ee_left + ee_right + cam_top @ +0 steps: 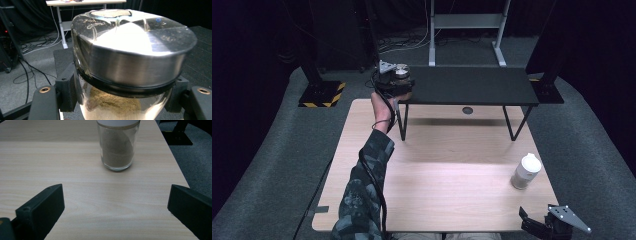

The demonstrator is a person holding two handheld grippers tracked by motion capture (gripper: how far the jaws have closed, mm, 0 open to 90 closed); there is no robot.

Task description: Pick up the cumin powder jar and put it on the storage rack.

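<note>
Right gripper (532,223) gapes wide, near-right, just short of one white-capped jar (526,171); far left, left gripper (393,81) clamps the second jar (130,62).

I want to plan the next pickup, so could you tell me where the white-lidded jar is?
In the high view, the white-lidded jar stands near the wooden table's right edge, just ahead of the right hand-held gripper.

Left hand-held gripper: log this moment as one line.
left hand-held gripper: shut on silver-lidded glass jar of brown powder | at black raised shelf | right hand-held gripper: open, facing white-lidded glass jar
</note>
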